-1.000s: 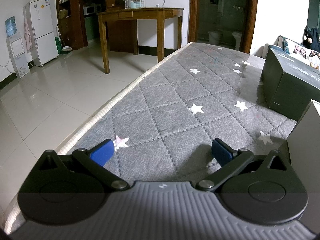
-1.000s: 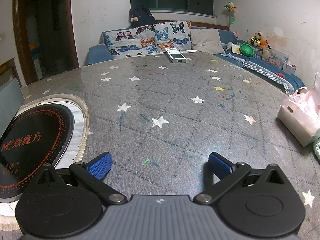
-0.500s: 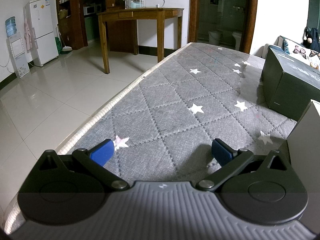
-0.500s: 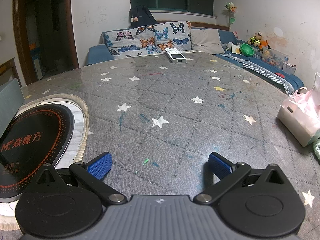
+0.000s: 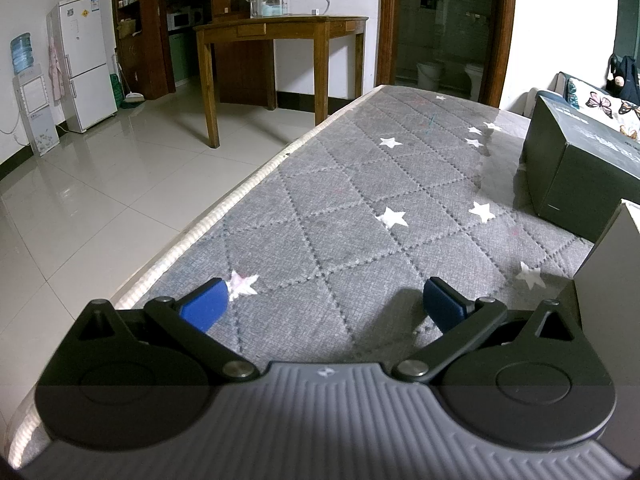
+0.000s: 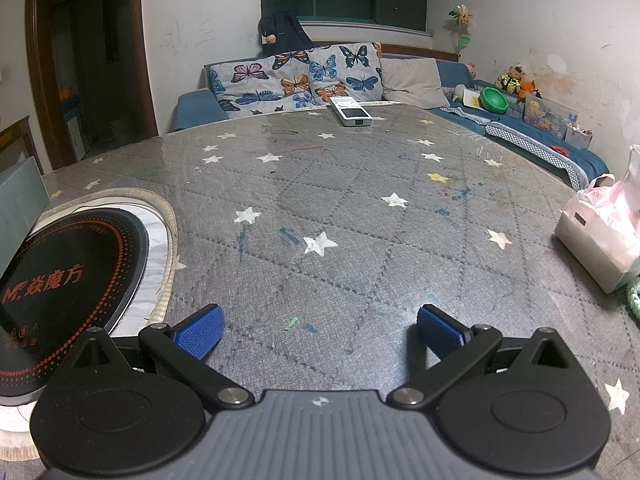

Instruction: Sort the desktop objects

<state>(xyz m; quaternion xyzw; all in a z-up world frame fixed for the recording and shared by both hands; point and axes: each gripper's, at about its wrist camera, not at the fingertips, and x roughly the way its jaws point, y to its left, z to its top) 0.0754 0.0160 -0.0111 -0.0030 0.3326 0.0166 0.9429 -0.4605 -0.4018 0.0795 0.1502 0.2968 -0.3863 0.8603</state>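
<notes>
Remote control (image 6: 351, 111) lies far ahead of the right gripper (image 6: 319, 326), long axis pointing away; both grippers spread, empty, left gripper (image 5: 330, 304) farther.

Open desk (image 6: 340, 208) lying ahead of right tool (image 6: 318, 326); dark box (image 5: 576, 168) crowding left tool's (image 5: 326, 304) right side.

I see grey star table (image 6: 360, 208) | on it: remote (image 6: 352, 111), dark box (image 5: 580, 168), black round cooker (image 6: 60, 280), pink tissue pack (image 6: 600, 236)
</notes>
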